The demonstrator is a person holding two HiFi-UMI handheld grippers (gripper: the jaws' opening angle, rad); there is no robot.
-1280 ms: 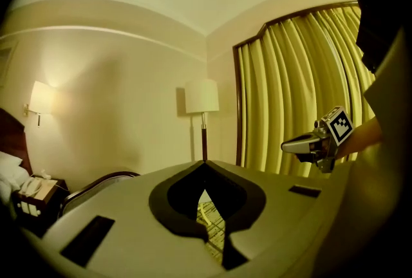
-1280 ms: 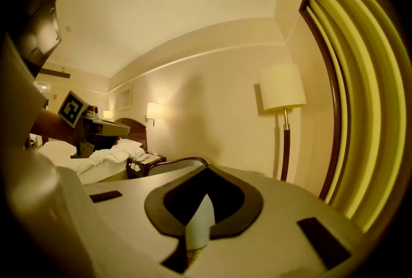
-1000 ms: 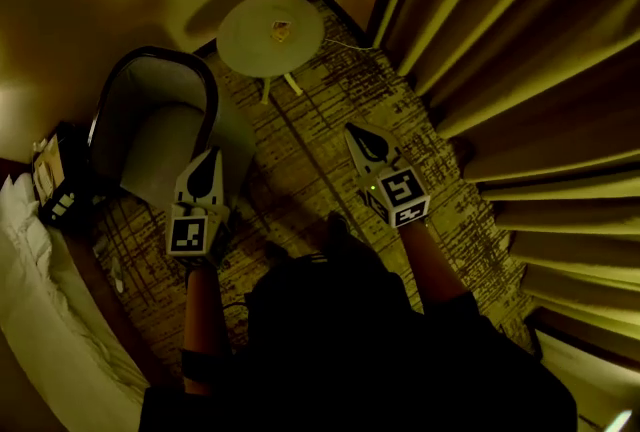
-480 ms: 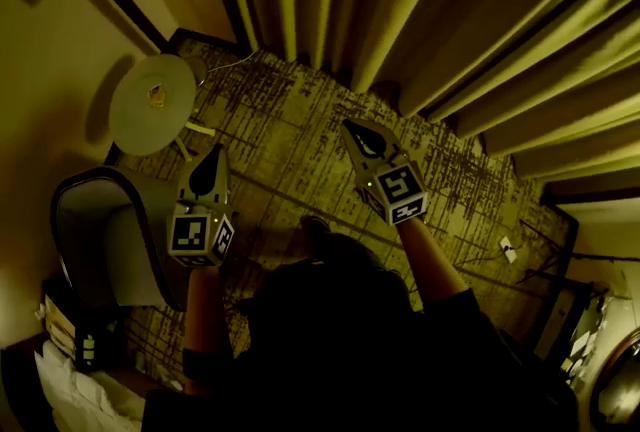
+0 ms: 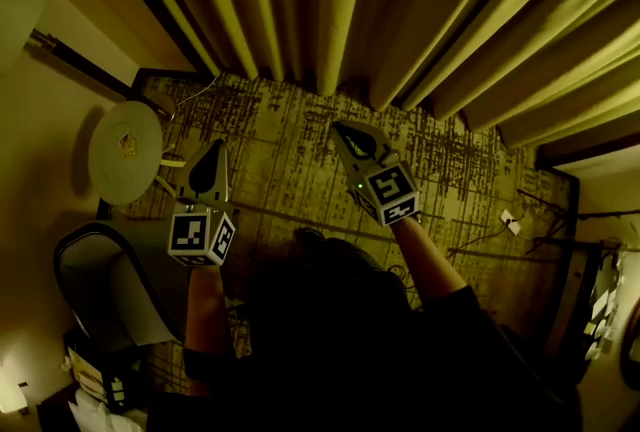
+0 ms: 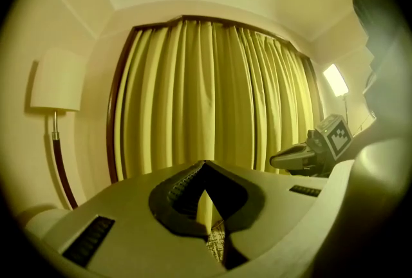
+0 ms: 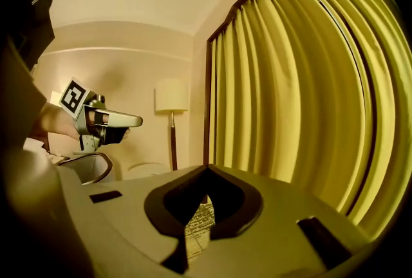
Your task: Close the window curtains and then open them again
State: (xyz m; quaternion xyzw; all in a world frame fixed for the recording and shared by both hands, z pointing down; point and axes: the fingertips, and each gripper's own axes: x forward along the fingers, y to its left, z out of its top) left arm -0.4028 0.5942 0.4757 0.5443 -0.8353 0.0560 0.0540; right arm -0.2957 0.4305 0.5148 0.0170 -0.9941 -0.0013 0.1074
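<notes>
Both tongs shut and empty, facing the drawn curtains.
The left tongs and right tongs are held out level over the carpet, jaws together with nothing between them. The curtains hang just ahead, not touched, pleated from rail to floor across the whole window. They look soft, thick and fairly heavy, so a pinch on one fold at a panel's edge should hold, then a steady sideways pull. A round table stands off to the left.

Yellow pleated curtains, drawn closed
</notes>
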